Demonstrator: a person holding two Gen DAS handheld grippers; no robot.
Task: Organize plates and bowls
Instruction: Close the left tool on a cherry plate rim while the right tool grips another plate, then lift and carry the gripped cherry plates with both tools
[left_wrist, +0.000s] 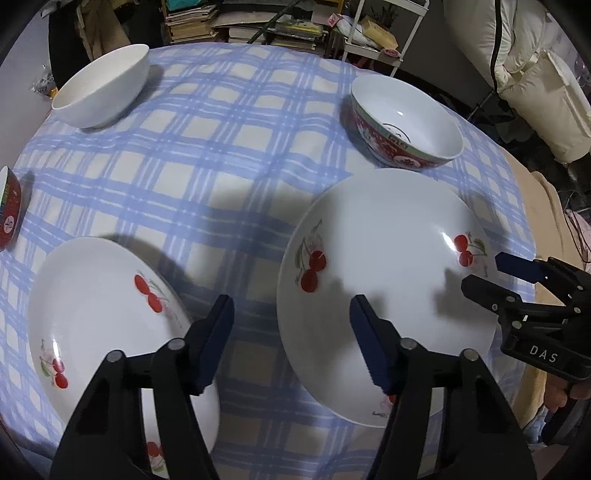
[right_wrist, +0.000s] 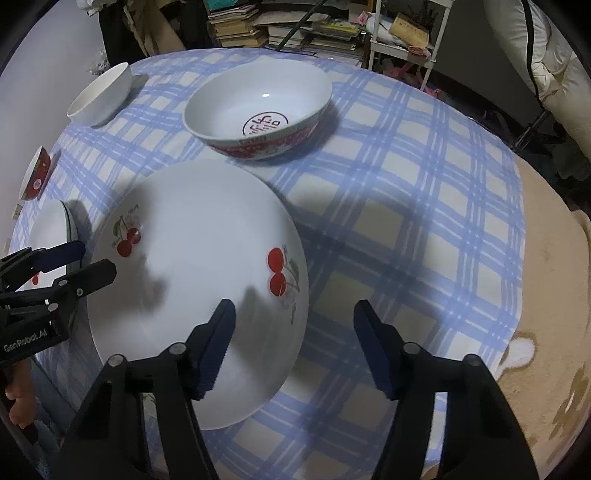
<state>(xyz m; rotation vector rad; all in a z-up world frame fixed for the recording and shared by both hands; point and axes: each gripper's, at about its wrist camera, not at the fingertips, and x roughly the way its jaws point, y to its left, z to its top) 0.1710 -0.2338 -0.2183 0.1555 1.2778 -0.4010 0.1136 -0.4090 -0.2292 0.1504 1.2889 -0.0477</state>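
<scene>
Bowls: white one far left, red-patterned one behind cherry plate.

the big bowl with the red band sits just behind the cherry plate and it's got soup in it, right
Not quite: the big bowl with the red band does sit just behind the cherry plate, but it is empty. The right wrist view shows its bare white inside with a dark printed emblem on the bottom.
</scene>
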